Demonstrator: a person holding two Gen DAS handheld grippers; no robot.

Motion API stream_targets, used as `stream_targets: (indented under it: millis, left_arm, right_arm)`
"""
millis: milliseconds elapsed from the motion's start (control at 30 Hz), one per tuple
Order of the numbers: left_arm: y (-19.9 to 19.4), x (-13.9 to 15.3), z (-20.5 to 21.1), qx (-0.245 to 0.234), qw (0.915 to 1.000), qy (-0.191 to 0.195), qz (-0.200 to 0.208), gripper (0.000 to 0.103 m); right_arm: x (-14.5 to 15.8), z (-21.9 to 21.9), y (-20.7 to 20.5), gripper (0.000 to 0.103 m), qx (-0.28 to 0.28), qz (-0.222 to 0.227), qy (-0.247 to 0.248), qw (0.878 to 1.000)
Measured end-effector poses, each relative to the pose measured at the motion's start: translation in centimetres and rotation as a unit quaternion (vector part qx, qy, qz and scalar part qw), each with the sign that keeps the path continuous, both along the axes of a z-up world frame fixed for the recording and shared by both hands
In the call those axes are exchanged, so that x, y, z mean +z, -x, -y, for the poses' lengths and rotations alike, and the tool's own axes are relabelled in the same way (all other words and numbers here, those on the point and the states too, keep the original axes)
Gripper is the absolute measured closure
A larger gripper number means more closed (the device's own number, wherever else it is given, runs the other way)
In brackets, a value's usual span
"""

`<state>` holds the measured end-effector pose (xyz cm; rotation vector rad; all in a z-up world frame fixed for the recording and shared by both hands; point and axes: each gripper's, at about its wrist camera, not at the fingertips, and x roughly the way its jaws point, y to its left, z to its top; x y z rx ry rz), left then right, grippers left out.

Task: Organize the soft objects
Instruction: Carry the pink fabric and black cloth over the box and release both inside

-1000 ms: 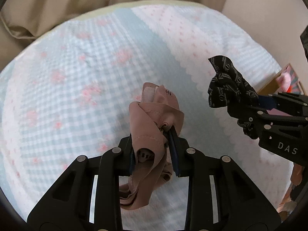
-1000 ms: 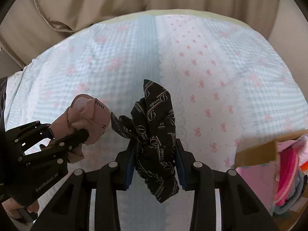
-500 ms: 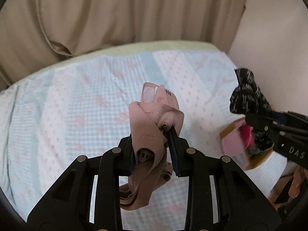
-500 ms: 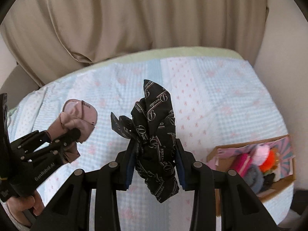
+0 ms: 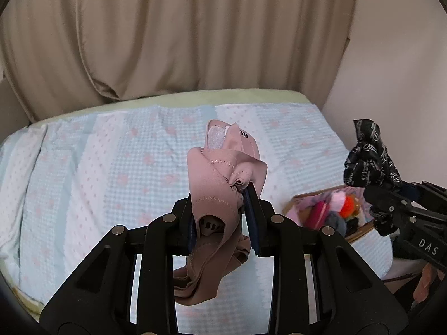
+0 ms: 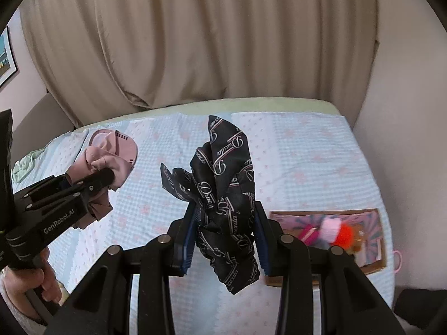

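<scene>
My left gripper (image 5: 222, 220) is shut on a dusty-pink fabric piece (image 5: 220, 184), bunched between its pads and hanging below them. The right gripper (image 6: 225, 234) is shut on a black scarf with white lettering (image 6: 226, 184) that sticks up above its fingers. Both are held high over the bed (image 6: 307, 162). In the left wrist view the right gripper (image 5: 391, 201) and its black scarf (image 5: 368, 159) show at the right. In the right wrist view the left gripper (image 6: 92, 181) with the pink fabric (image 6: 111, 150) shows at the left, held by a hand (image 6: 30, 282).
A cardboard box (image 6: 374, 268) with several colourful soft items (image 6: 335, 229) sits on the bed's near right corner, also visible as the box (image 5: 360, 230) in the left wrist view. Beige curtains (image 5: 181, 33) hang behind the bed. A wall (image 5: 391, 83) bounds the right side.
Both grippers rose well above the bed with their fabrics still held. The curtains and the cardboard box came into view; the bed now looks smaller and farther.
</scene>
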<state>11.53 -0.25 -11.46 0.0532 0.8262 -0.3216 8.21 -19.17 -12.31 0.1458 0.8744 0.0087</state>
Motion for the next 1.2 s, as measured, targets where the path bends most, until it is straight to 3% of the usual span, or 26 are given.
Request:
stream_targets:
  millis: [333, 667, 1000, 1200]
  left_arm:
    - [2.5, 0.2, 9.0, -0.007, 0.9999, 0.014, 0.003, 0.077]
    - [3.7, -4.5, 20.0, -0.037, 0.9980, 0.018, -0.047, 0.077]
    - [1.4, -13.2, 27.7, -0.071, 0.9894, -0.015, -0.126, 0.077]
    - [-0.1, -18.3, 30.9, -0.080, 0.9821, -0.036, -0.166, 0.077]
  right_arm:
    - [0.0, 9.9, 3.9, 0.069, -0.040, 0.003, 0.006, 0.999]
    - [-3.3, 19.8, 5.7, 0.069, -0.078, -0.037, 0.008, 0.996]
    - [-11.8, 26.2, 2.9, 0.069, -0.105, -0.128, -0.032, 0.986]
    - [-17.9, 29.4, 1.2, 0.069, -0.139, -0.190, -0.082, 0.968]
